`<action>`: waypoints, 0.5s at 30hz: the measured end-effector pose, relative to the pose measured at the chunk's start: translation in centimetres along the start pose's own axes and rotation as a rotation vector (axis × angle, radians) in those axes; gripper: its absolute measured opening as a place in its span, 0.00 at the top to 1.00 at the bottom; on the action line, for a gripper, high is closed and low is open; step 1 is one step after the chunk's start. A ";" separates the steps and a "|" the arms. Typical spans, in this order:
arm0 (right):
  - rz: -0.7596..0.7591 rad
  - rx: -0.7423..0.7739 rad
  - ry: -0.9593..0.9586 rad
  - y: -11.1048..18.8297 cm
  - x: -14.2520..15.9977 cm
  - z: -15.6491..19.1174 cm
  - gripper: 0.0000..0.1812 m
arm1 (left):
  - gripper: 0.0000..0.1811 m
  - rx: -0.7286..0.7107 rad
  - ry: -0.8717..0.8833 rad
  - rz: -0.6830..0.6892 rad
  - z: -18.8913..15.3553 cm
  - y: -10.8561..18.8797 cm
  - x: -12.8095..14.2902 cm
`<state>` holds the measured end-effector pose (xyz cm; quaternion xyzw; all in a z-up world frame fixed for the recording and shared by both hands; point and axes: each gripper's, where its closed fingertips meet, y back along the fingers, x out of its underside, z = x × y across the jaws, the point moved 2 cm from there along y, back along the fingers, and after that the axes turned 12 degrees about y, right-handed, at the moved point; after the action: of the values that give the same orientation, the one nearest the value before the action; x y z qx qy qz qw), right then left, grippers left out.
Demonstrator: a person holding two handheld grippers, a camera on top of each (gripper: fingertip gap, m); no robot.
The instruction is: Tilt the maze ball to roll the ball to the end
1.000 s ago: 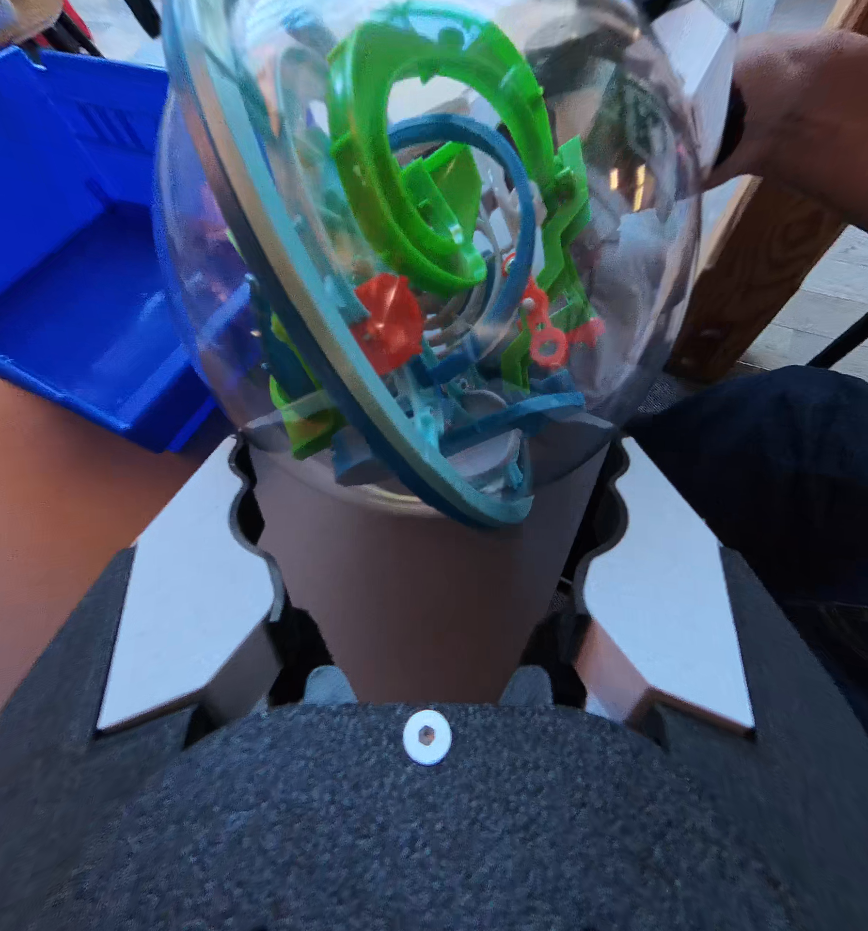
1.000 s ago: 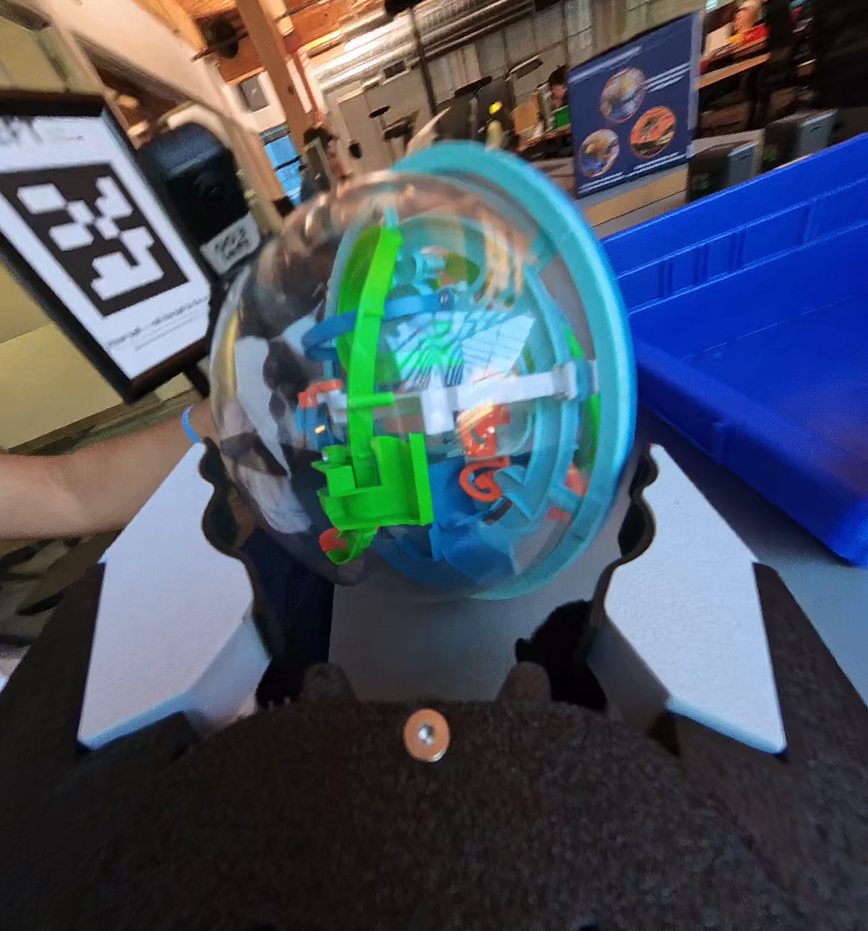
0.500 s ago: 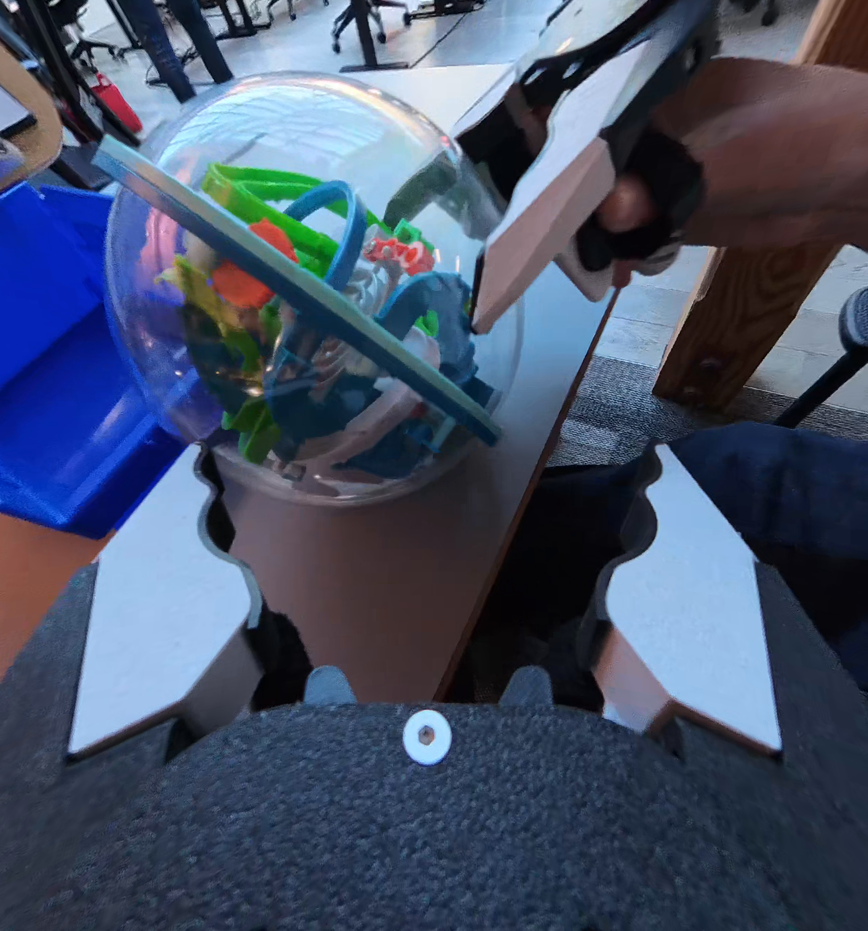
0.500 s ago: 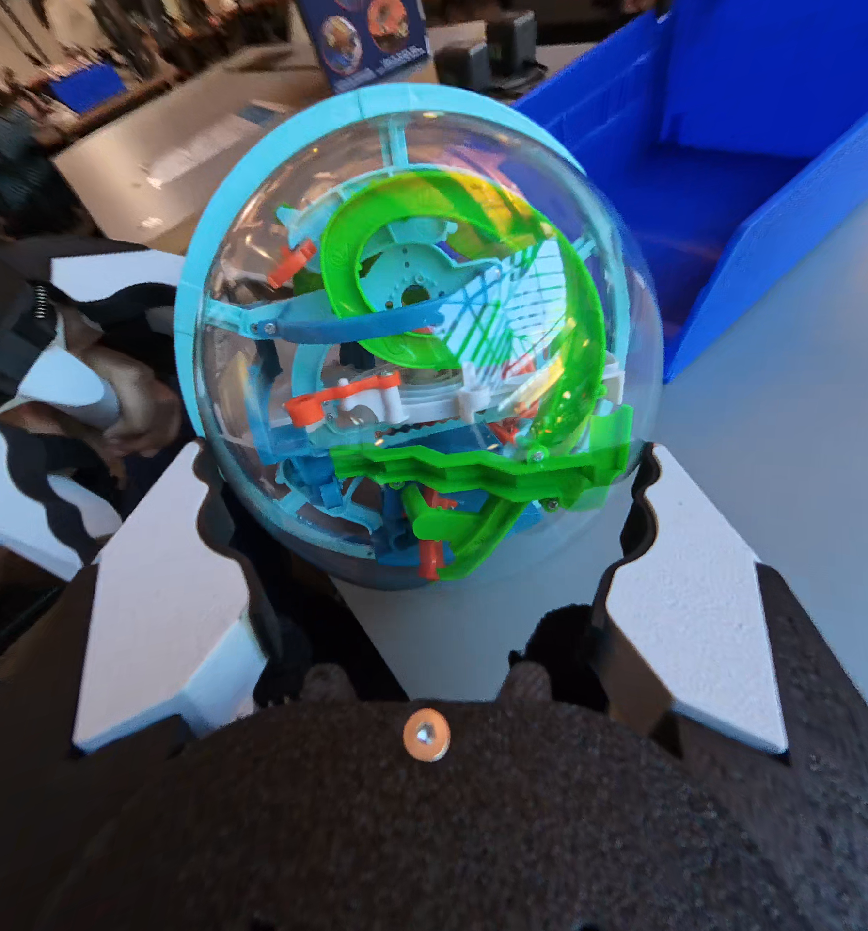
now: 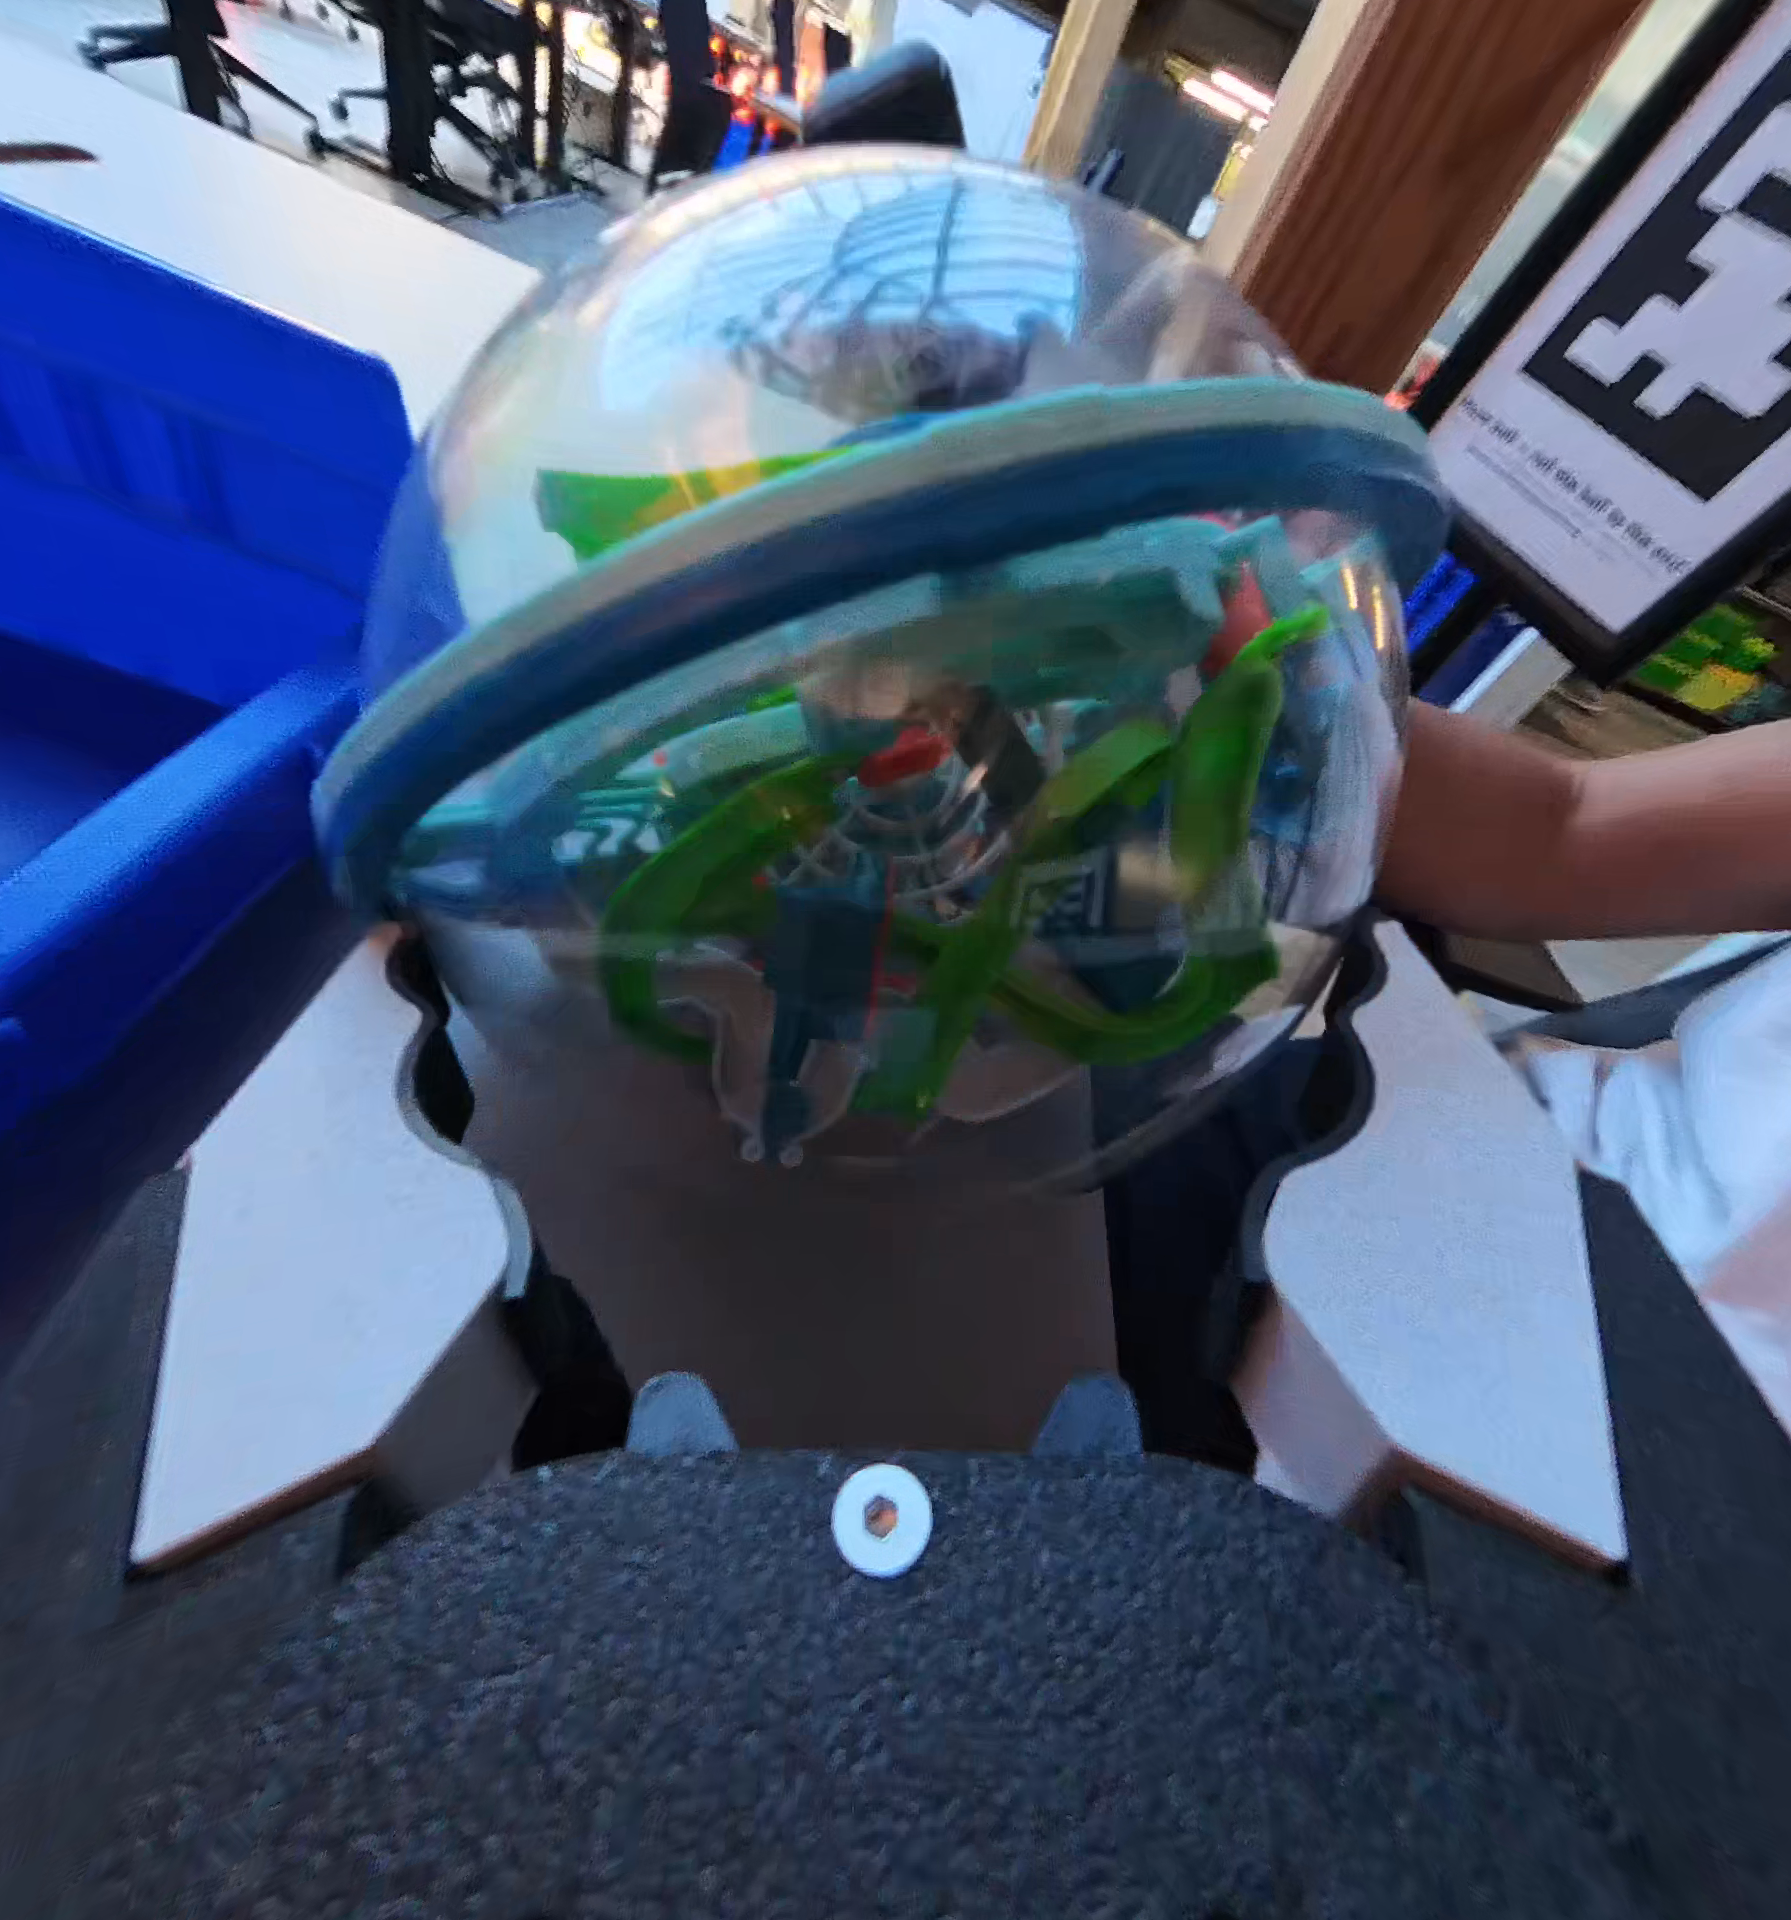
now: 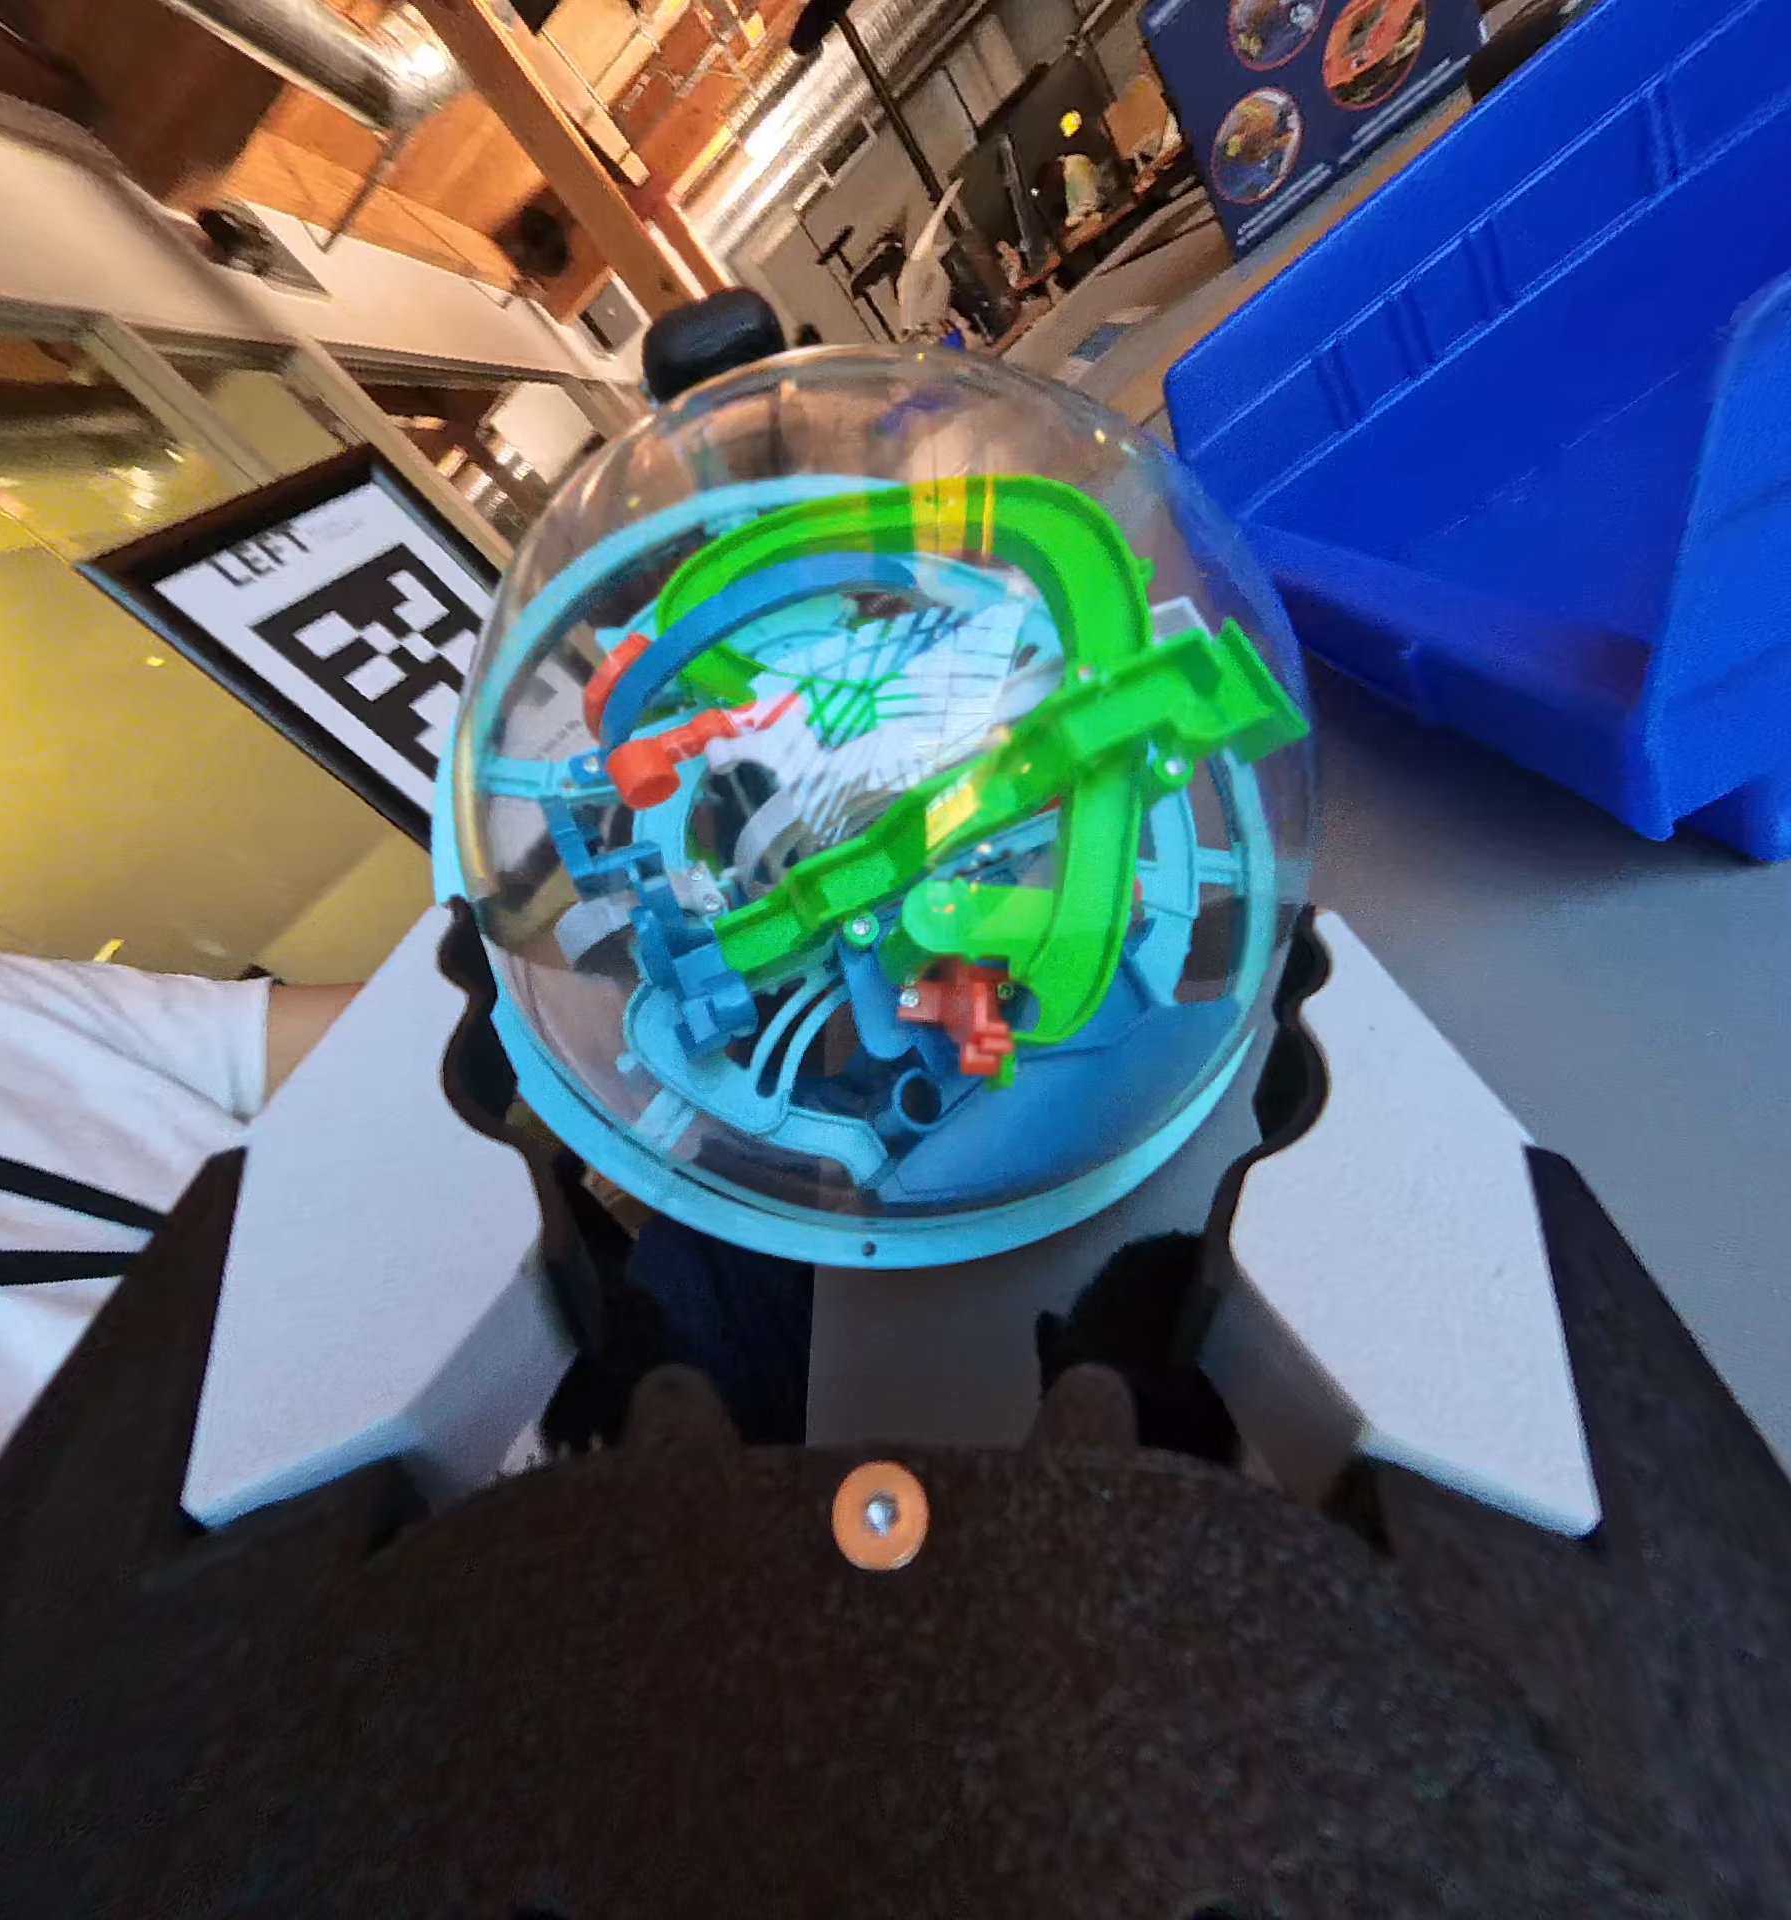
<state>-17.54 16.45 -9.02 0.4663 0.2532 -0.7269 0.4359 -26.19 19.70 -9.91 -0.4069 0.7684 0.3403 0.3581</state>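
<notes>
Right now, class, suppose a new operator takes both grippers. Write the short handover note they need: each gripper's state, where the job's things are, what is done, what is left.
Left gripper: jaws spread wide against the maze ball; its fingertips meet the sphere's lower sides.
Right gripper: the same from the opposite side.
The maze ball is held between the two grippers over the table edge, equator ring tilted. The blue bin sits beside it on the table.
Done: ball lifted, tilting under way.
Left: the small ball inside cannot be found in either view, so locate it first, then tilt gently to run it to the end.
</notes>
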 end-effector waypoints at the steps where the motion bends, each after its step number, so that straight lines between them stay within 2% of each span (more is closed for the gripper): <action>1: -0.005 0.004 0.003 0.3 -0.1 -0.3 0.20 | 0.12 -0.011 -0.010 -0.003 0.1 -0.2 -0.1; 3: -0.032 0.062 0.078 1.3 -0.6 -0.1 0.16 | 0.12 -0.009 0.001 -0.006 0.3 -0.3 -0.2; 5: -0.033 0.165 0.251 3.1 -1.4 1.3 0.15 | 0.12 -0.005 0.041 -0.011 0.6 -0.4 -0.5; 7: 0.072 0.293 0.431 4.3 -1.4 2.8 0.15 | 0.12 -0.001 0.098 -0.018 0.9 -0.5 -0.9; 10: 0.175 0.442 0.608 3.7 -1.4 4.1 0.15 | 0.12 -0.006 0.136 -0.032 1.1 -0.9 -1.4; 15: 0.394 0.592 0.686 2.1 -0.2 1.1 0.15 | 0.14 -0.093 0.174 -0.002 0.1 -2.9 -2.1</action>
<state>-16.16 14.69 -8.27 0.8217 0.0718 -0.4758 0.3053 -22.73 19.29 -8.86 -0.4518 0.7796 0.3386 0.2710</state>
